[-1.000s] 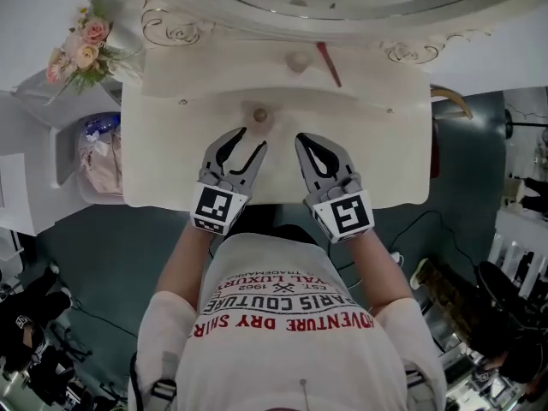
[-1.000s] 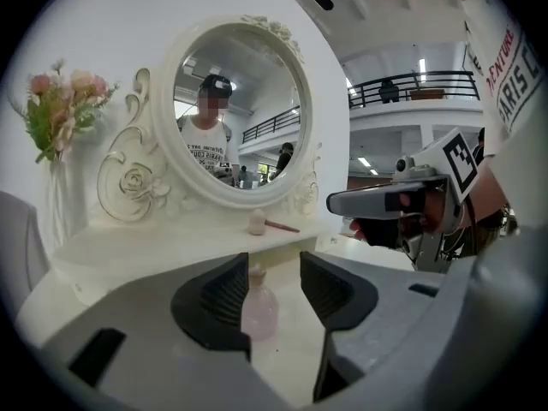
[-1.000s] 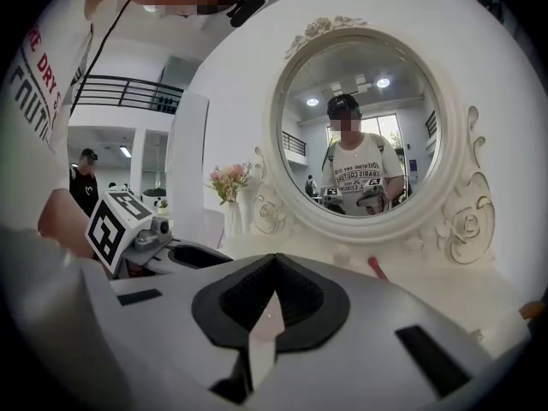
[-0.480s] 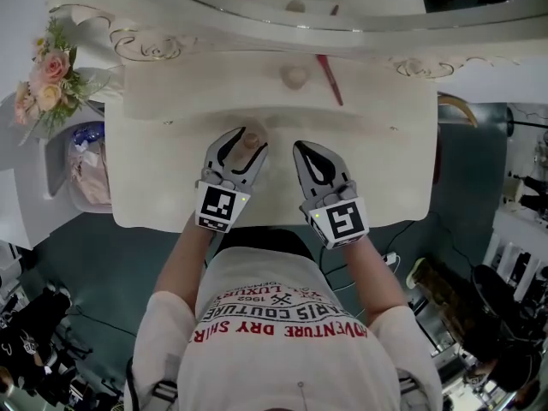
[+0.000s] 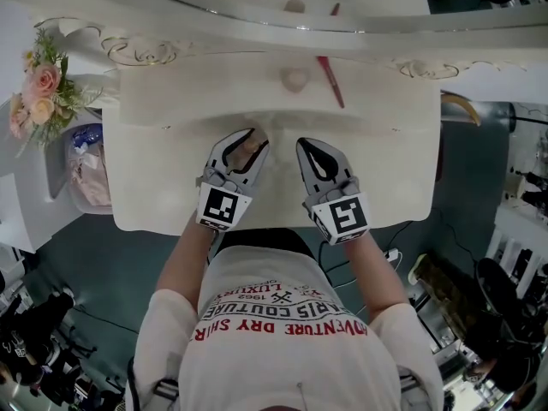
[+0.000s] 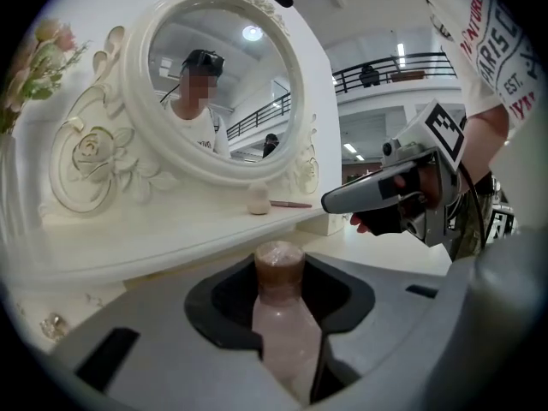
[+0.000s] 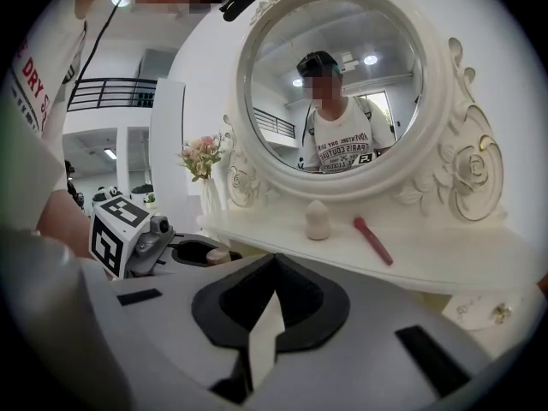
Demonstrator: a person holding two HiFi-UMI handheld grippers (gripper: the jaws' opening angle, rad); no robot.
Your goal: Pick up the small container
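- Head view: your left gripper [image 5: 247, 141] straddles the small container [image 5: 249, 148], which stands upright on the tabletop [image 5: 163, 182]. Your right gripper [image 5: 311, 146] sits beside it, farther off.
- Left gripper view: the jaws have just been closing and seem to pinch the container's body, with its cap above them.
- Right gripper view: the jaws are together and empty. You can count one container, one makeup sponge [image 7: 318, 221] and one red stick [image 7: 372, 240].

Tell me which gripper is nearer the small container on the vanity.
Left. The left gripper has just been closing its jaws on the small container, which stands between them. The right gripper is off to the side, apart from it, holding nothing.
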